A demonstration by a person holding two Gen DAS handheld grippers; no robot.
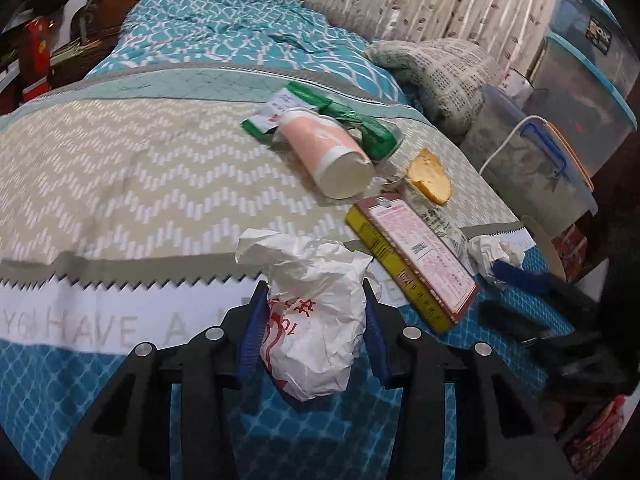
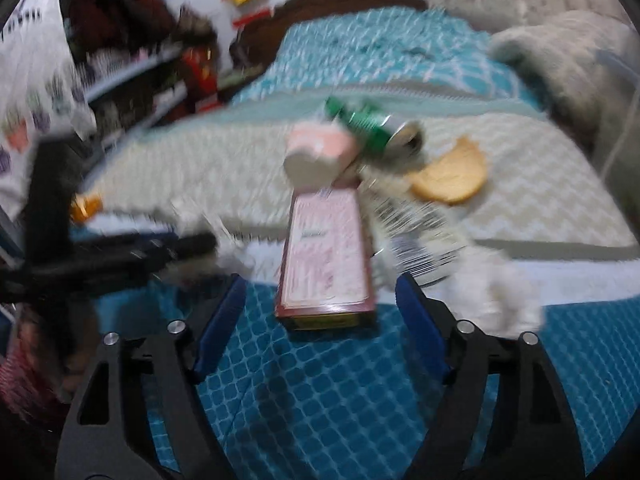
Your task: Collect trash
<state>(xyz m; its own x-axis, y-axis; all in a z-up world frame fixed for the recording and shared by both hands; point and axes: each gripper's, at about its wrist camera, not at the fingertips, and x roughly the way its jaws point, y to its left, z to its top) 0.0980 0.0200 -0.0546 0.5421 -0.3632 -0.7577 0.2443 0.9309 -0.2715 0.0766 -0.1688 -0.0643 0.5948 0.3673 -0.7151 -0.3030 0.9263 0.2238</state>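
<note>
While the left gripper (image 1: 316, 328) pinches the white bag (image 1: 316, 316), the right gripper (image 2: 320, 320) gapes open, box (image 2: 326, 256) dead ahead, pointing lengthwise away.

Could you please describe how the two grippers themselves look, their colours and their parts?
Both look alike. The left gripper and the right gripper each have a black frame with cut-out openings, two black linkage arms per side joined by round silver pins, and flat blue pads on the inner faces of the fingers. No cables, markings or sleeves are visible.
</note>
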